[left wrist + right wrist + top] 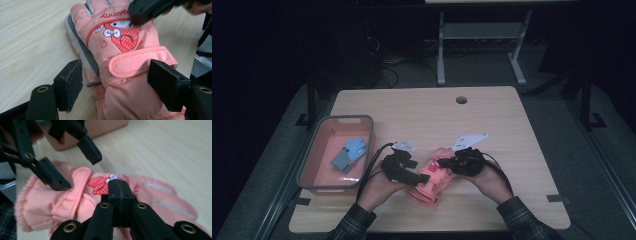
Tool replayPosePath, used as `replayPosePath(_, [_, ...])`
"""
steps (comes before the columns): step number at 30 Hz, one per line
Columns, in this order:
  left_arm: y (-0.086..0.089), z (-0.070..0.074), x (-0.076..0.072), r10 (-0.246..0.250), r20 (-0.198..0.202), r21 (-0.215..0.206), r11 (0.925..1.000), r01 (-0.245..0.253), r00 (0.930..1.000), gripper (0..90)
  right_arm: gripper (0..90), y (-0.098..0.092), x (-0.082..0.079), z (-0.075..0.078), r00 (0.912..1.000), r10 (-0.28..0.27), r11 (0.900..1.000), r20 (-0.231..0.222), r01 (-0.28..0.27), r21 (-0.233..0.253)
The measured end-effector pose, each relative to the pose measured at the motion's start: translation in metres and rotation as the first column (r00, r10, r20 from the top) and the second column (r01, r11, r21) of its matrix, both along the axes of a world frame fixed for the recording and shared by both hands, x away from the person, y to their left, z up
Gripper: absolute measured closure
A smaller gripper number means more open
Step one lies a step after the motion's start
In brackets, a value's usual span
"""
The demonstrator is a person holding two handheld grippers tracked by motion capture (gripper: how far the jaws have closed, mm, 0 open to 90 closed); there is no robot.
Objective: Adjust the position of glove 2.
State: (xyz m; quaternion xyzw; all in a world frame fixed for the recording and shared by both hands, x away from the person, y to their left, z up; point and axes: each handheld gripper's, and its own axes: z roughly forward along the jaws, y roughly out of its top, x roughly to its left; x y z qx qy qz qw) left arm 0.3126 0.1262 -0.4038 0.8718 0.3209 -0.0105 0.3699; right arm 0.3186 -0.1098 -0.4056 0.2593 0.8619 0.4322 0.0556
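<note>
Tabletop [492,120] overhead — bin [314,150]; closer: right claw [120,185] pressed onto glove [125,62].

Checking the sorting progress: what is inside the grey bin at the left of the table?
The grey bin holds a blue glove lying on its pink floor. The near wall hides the floor strip right behind it. The pink glove lies on the table.

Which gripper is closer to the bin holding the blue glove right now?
Left. The left gripper straddles the pink glove's cuff, just right of the bin. The right gripper is farther right, jaws together on the glove's back, with the left gripper between it and the bin.
</note>
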Motion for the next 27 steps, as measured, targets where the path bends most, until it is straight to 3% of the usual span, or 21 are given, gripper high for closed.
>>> replayPosePath(5, [-0.003,-0.005,-0.003,-0.020,-0.020,-0.010,0.9997,0.020,0.9996,27.2,90.0,0.000,-0.008,-0.014,1.0000,-0.001,0.999,0.007,0.001,-0.045])
replayPosePath(9, [0.000,0.007,0.000,-0.009,0.018,-0.008,0.9999,0.009,0.9998,25.2,90.0,0.000,-0.010,-0.019,0.9998,0.002,0.999,0.022,-0.001,-0.046])
replayPosePath(15, [-0.001,0.009,0.019,0.042,0.026,-0.048,0.9981,-0.040,0.9988,20.7,90.0,0.004,-0.014,-0.028,0.9991,0.001,0.999,0.041,0.001,-0.053])
replayPosePath(17, [-0.005,0.004,0.026,0.039,0.023,-0.036,0.9987,-0.038,0.9990,19.4,90.0,0.004,-0.016,-0.030,0.9989,-0.001,0.999,0.047,0.003,-0.055])
replayPosePath(21, [-0.013,-0.008,0.038,0.061,-0.023,-0.062,0.9961,-0.062,0.9979,17.6,90.0,0.004,-0.020,-0.032,0.9981,0.002,0.998,0.061,0.002,-0.059])
replayPosePath(27, [-0.019,-0.024,0.049,0.063,-0.091,-0.064,0.9956,-0.069,0.9938,15.0,90.0,0.003,-0.023,-0.034,0.9971,0.009,0.998,0.075,-0.005,-0.063])
